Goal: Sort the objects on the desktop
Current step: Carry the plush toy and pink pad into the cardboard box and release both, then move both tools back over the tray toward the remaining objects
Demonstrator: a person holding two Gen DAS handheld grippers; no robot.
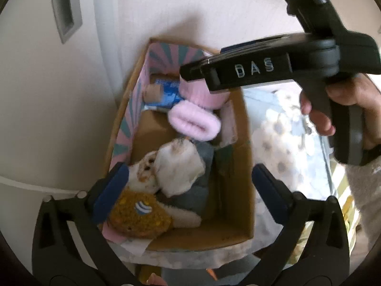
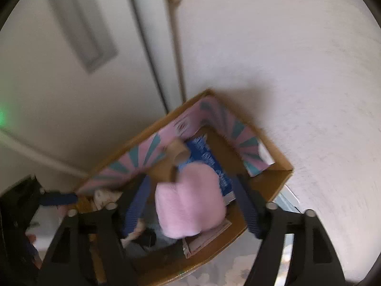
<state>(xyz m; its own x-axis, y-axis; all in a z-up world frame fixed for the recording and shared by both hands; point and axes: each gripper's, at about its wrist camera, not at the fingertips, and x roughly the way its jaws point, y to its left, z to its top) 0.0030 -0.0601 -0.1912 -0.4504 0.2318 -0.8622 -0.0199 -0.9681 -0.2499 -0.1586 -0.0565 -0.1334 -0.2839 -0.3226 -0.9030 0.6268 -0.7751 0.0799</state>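
Observation:
A cardboard box [image 1: 240,202] with a pink and teal striped inner wall stands against the wall. Inside lie plush toys [image 1: 176,169], a mustard knitted piece [image 1: 140,214], a blue packet [image 1: 170,90], a cardboard tube [image 1: 152,91] and pink fluffy slippers [image 1: 193,121]. My left gripper [image 1: 190,195] is open above the near end of the box, around nothing. My right gripper [image 2: 193,205] is open over the far end, with a pink slipper [image 2: 190,202] between its fingers, seemingly loose. The right gripper also shows in the left wrist view [image 1: 202,71], above the slippers.
The box [image 2: 281,174] sits in a corner by a white wall and a door frame [image 2: 154,59]. A glass surface over a spotted cloth [image 1: 285,147] lies to the right of the box. The left gripper's blue finger [image 2: 57,199] shows at the left edge.

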